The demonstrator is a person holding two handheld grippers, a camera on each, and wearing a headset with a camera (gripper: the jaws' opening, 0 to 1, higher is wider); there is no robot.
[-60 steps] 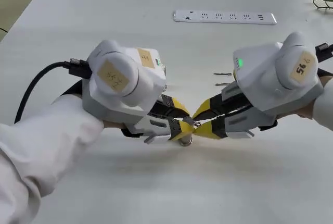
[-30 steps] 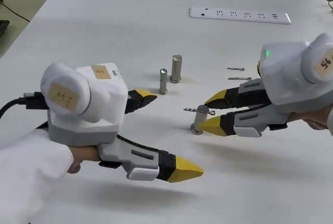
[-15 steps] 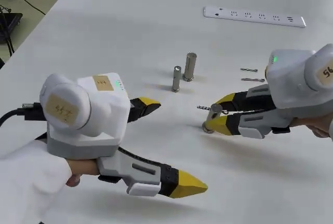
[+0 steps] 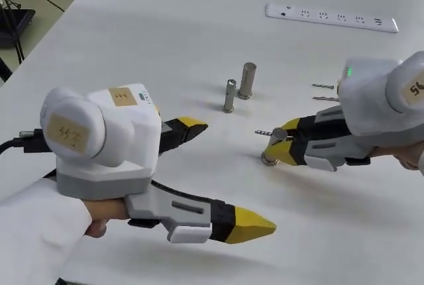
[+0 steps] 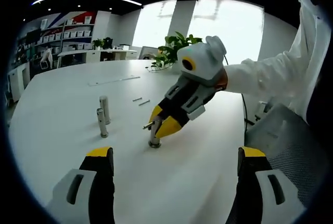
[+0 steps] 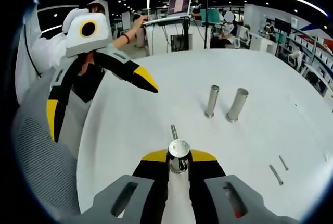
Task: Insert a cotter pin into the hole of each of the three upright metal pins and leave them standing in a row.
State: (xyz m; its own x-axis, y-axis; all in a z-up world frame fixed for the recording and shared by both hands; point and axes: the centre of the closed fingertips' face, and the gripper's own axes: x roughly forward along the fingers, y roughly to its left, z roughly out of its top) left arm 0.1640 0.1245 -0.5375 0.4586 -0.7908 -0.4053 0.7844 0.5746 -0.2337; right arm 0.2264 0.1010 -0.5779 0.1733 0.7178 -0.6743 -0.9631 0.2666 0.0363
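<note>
Nearest to the person, the white-and-grey left gripper (image 4: 233,175) with black, yellow-tipped jaws hovered a little above the smooth white counter (image 4: 132,33), held by a hand coming out of a white sleeve (image 4: 33,225). Its jaws were spread wide apart and grasped nothing. A bit farther, on the right side, the white-and-grey right gripper (image 4: 277,144) of the same kind lay low over the counter, and its jaws were clenched from both sides on a short silver metal pin with a flat round head (image 6: 178,151). This pin stood with its base on the counter, roughly between the two grippers. A thin silver cotter pin (image 4: 261,132) passed crosswise through the pin just under the head, and its free end pointed away from the right gripper. Behind them, two other silver metal pins stood upright just beside each other on the counter, the thinner shorter pin (image 4: 230,95) in front and the thicker taller pin (image 4: 247,80) behind it, both well apart from the grippers. To the right of these, two loose thin cotter pins (image 4: 322,87) lay flat on the counter, near each other. Farthest away, a long white power strip (image 4: 331,18) lay flat on the counter.
</note>
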